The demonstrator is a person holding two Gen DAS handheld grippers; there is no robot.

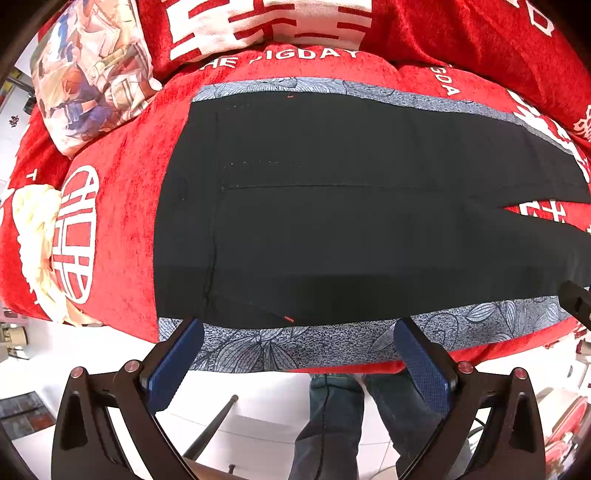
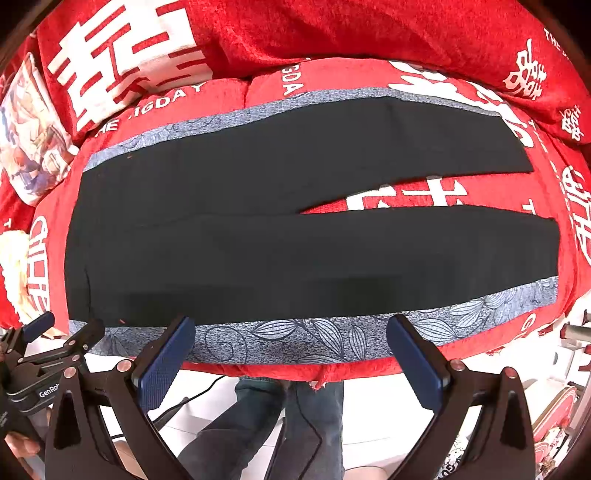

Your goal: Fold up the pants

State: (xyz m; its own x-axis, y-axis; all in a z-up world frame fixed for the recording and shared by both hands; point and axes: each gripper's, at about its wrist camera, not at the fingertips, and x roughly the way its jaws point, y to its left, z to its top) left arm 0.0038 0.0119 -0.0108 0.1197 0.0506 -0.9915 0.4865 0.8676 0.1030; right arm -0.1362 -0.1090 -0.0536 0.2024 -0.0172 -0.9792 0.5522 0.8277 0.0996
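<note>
Black pants [image 1: 332,229] lie flat on a red sofa seat, waist to the left, both legs running right with a gap between them. A blue-grey leaf-patterned stripe [image 1: 295,347] runs along each outer seam. In the right wrist view the pants [image 2: 295,251] show full length, and their cuffs [image 2: 546,251] lie at the right. My left gripper [image 1: 299,332] hovers open at the near edge by the waist. My right gripper [image 2: 291,328] stands open at the near stripe [image 2: 295,336], further along the leg. Neither holds cloth. The left gripper [image 2: 62,332] also shows at the right wrist view's lower left.
The red sofa cover [image 1: 118,221] carries white lettering. A printed cushion [image 1: 88,77] lies at the back left, red back cushions [image 2: 332,33] behind. A cream fluffy item [image 1: 33,236] sits at the left end. A person's jeans-clad legs [image 2: 288,417] stand on the white floor below.
</note>
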